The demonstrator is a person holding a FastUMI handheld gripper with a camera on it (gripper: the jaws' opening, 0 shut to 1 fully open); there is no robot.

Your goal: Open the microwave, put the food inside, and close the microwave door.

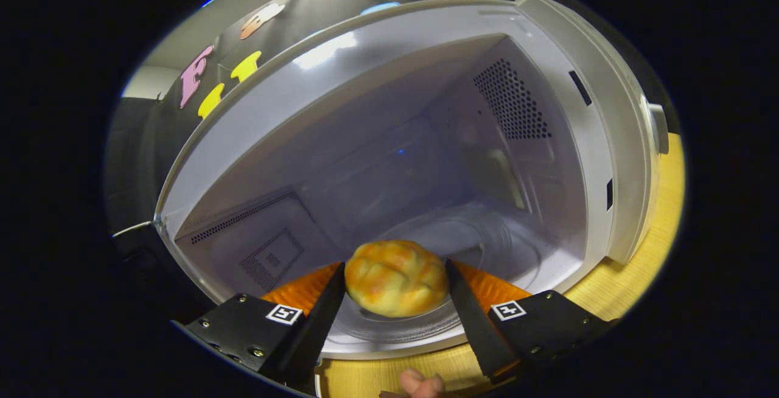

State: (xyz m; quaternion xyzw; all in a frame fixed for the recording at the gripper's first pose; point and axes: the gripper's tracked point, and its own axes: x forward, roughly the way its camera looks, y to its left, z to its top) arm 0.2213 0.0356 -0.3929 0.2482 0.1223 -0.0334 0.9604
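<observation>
A golden, scored bread bun (395,277) sits between my two fingers, and the gripper (395,279) is shut on it, both pads pressing its sides. I hold it at the mouth of the open white microwave (341,75), just above the front of the glass turntable (487,240). The cavity shows its back wall and a perforated vent on the right wall (511,103). The door itself is hidden off to the left.
The microwave stands on a light wooden tabletop (654,233), which shows to the right and below the fingers. A person's fingertips (420,383) show under the gripper. The front frame of the microwave (621,118) stands close on the right.
</observation>
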